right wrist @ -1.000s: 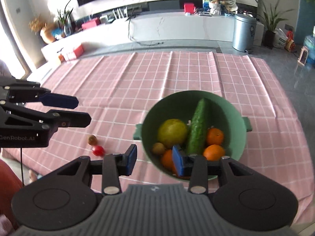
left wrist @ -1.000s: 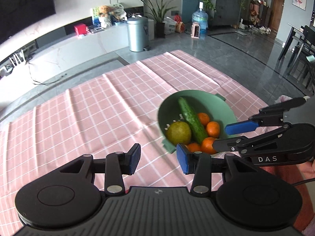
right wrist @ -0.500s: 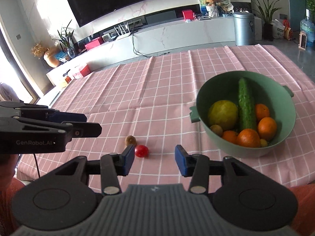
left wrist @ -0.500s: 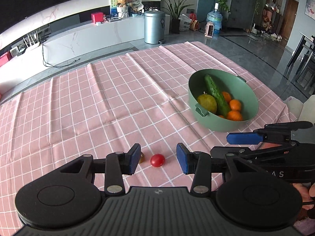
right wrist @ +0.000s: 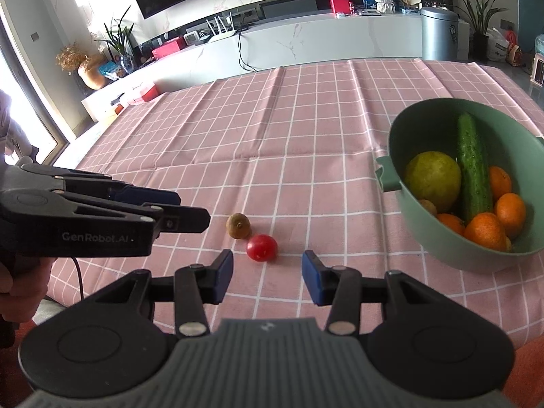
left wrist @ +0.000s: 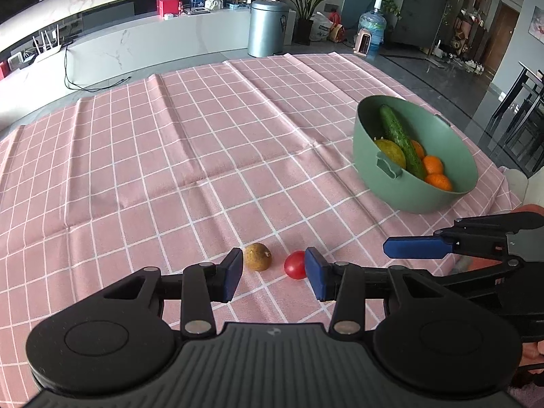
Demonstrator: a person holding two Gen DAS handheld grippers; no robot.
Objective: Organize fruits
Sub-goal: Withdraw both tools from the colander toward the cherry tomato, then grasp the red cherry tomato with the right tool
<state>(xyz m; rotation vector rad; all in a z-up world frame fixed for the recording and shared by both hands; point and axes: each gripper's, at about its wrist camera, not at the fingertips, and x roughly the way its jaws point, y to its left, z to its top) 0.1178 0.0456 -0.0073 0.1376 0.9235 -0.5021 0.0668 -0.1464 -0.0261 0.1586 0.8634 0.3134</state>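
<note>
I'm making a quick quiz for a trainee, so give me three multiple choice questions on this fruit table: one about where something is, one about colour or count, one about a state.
1. Where does the cherry tomato lie?
A. in the bowl
B. on the cloth beside the brown fruit
C. between closed pads

2. How many loose fruits lie on the tablecloth?
A. two
B. four
C. none

3. What state is the right gripper in?
A. shut on the tomato
B. open and empty
C. shut on the cucumber

Key: 1 B, it sits on the cloth next to the brown fruit, outside the green bowl. 2 A, only those two lie loose. 3 B, its pads stand apart short of the tomato, while the cucumber leans in the bowl.
</note>
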